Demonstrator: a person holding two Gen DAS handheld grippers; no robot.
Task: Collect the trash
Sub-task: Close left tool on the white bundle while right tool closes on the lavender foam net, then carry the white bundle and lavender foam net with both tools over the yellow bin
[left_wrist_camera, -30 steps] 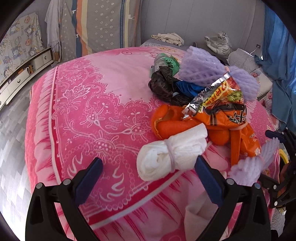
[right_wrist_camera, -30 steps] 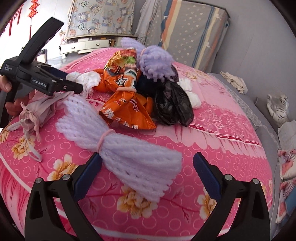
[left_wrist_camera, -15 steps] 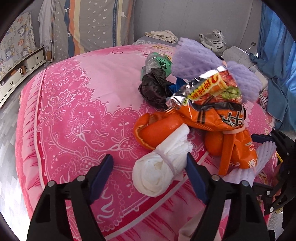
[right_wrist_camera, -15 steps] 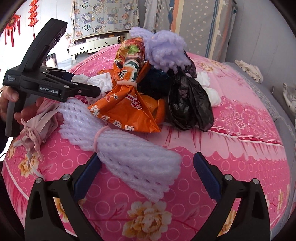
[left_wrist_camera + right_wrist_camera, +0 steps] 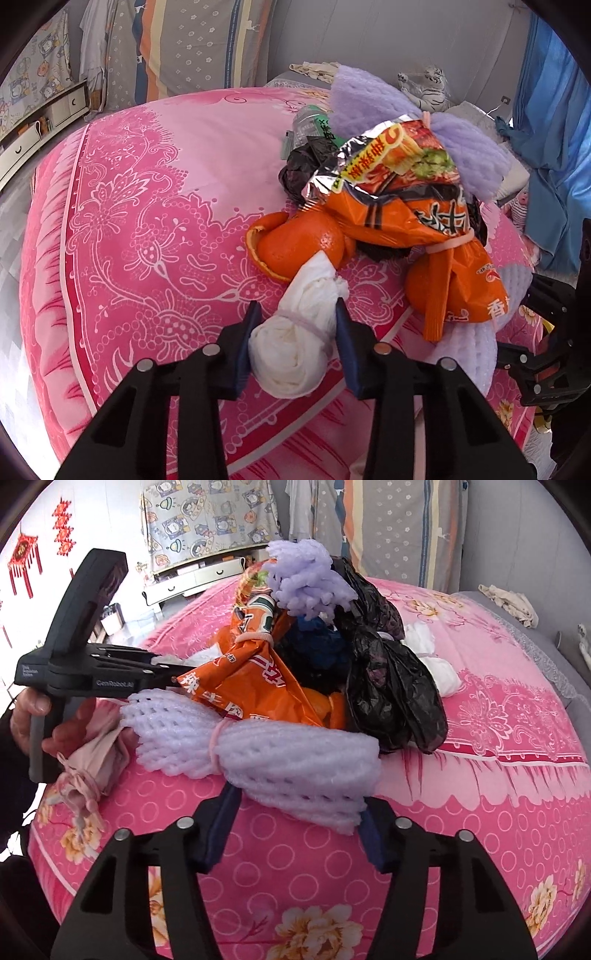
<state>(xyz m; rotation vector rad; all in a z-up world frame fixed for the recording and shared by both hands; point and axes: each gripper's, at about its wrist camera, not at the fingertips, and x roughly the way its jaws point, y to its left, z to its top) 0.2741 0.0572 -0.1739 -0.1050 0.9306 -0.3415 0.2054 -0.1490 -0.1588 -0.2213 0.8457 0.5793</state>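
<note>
A pile of trash lies on the pink bedspread [image 5: 147, 206]. My left gripper [image 5: 295, 317] is shut on a white tissue bundle [image 5: 295, 347] tied with a rubber band. Behind it lie orange peel [image 5: 295, 243], an orange noodle wrapper [image 5: 402, 206], a black bag [image 5: 299, 166] and purple foam netting [image 5: 369, 99]. My right gripper [image 5: 299, 805] is shut on a white foam net bundle [image 5: 280, 760] tied with a pink band. The wrapper [image 5: 251, 679], black bag [image 5: 391, 690] and purple netting [image 5: 306, 579] lie behind it.
The left gripper's body [image 5: 92, 672] and the hand holding it show at the left of the right wrist view, above a pink cloth bundle [image 5: 92, 764]. White drawers [image 5: 199, 576] and hanging sheets stand beyond the bed. A grey sofa with soft toys [image 5: 428, 85] is at the far side.
Both grippers moved forward and closed: the left onto the white tissue bundle, the right onto the white foam net bundle. One second ago both were open.
</note>
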